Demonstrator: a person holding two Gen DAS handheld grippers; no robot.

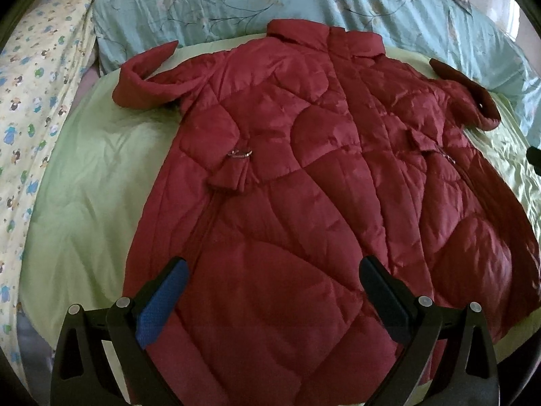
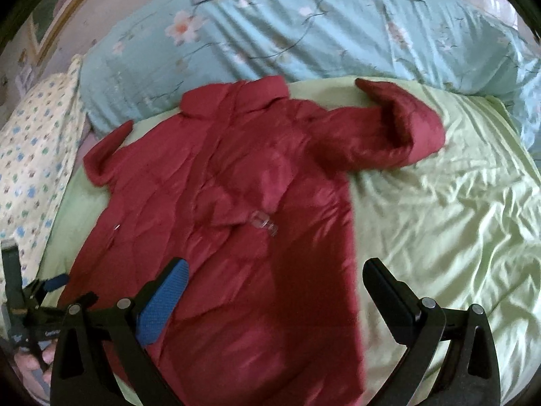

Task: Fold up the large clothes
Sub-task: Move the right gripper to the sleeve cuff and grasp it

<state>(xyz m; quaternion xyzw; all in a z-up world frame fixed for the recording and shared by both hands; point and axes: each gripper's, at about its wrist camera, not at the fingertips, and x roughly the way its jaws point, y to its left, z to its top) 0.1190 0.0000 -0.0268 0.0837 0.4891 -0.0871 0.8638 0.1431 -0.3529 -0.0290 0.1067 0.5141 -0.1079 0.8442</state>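
A red quilted coat [image 1: 304,182] is spread flat on the bed [image 1: 84,186]. Both left tongs [image 1: 270,291] and right tongs [image 2: 275,291] are held wide open, empty. Puffy, slippery fabric is judged best pinched at a sleeve cuff [image 2: 405,118].

A big bed holds everything. A light green sheet [image 1: 84,182] covers the middle of the bed, and it has many small wrinkles on one side. A dark red puffy coat [image 1: 304,176] lies flat on the green sheet, front side up, with its collar toward the far end. Both sleeves stick out to the sides, and their ends are bent. Behind the coat lies a blue blanket with flowers [image 2: 304,40], touching the green sheet. At one side lies a pale yellow blanket with little animals [image 1: 37,108].
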